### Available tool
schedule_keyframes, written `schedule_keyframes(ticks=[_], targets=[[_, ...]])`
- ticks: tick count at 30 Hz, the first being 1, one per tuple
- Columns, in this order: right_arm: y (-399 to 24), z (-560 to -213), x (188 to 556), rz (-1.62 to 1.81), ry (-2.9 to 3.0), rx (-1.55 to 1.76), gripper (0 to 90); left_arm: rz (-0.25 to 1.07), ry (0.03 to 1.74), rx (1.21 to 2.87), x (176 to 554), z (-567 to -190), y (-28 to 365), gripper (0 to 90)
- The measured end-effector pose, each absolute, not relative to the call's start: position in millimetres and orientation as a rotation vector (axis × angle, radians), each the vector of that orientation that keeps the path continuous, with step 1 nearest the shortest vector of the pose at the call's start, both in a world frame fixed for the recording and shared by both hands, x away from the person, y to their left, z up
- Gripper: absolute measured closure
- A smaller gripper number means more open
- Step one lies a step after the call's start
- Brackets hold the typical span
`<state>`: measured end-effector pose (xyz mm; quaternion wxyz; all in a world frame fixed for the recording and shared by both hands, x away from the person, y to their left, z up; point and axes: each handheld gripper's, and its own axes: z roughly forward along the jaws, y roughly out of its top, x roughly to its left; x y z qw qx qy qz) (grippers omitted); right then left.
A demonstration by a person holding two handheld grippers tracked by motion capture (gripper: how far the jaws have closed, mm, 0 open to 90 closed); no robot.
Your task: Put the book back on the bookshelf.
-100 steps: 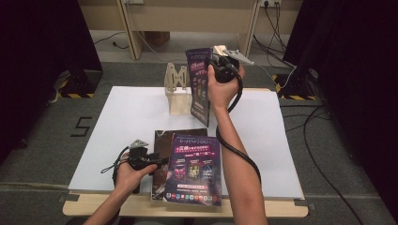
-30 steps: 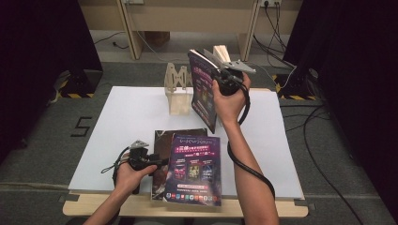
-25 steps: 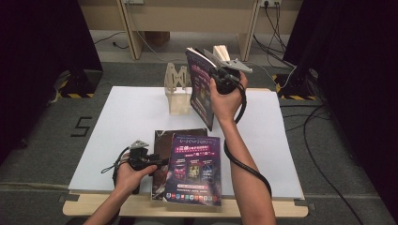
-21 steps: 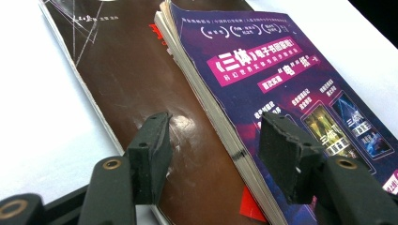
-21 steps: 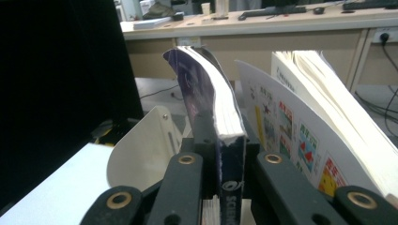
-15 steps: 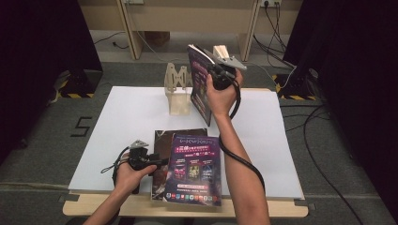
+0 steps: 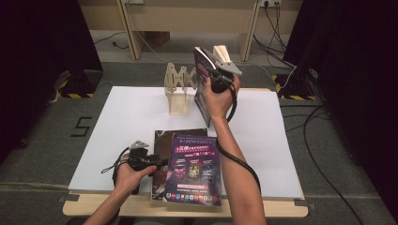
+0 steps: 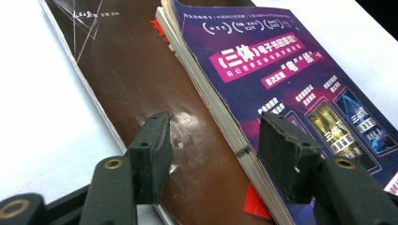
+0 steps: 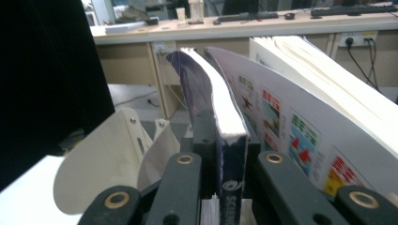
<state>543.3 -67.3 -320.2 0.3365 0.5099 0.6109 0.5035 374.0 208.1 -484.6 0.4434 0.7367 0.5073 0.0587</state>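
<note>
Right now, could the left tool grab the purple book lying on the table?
Probably yes. The left tool is open right at the near edge of the purple book, which lies atop a brown book. One jaw is over its cover, the other over the brown book, and nothing blocks it.

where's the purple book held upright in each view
high view: the upright purple book is top centre, in the right claw.
left gripper view: I can't find it.
right gripper view: centre, spine toward the camera, between the jaws.
Shared landmark: the wooden rack beside it.
</note>
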Motion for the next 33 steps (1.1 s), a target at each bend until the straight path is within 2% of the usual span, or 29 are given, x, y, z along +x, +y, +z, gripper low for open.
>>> schedule_keyframes(ticks=[11,16,20,33], targets=[[-74.7,-313.1,533.9,1.277,1.671,1.383,75.2,0.143,1.259,1.831,373.3,-484.6,207.0,43.8],[-77.7,-309.8,532.8,1.245,1.695,1.384,77.5,0.142,1.259,1.834,373.6,-485.4,206.7,43.8],[-76.7,-307.9,531.3,1.223,1.713,1.385,84.5,0.146,1.258,1.835,373.7,-485.4,206.9,43.9],[-69.3,-309.5,540.3,1.353,1.614,1.362,84.9,0.147,1.257,1.837,374.0,-486.0,207.3,44.3]])
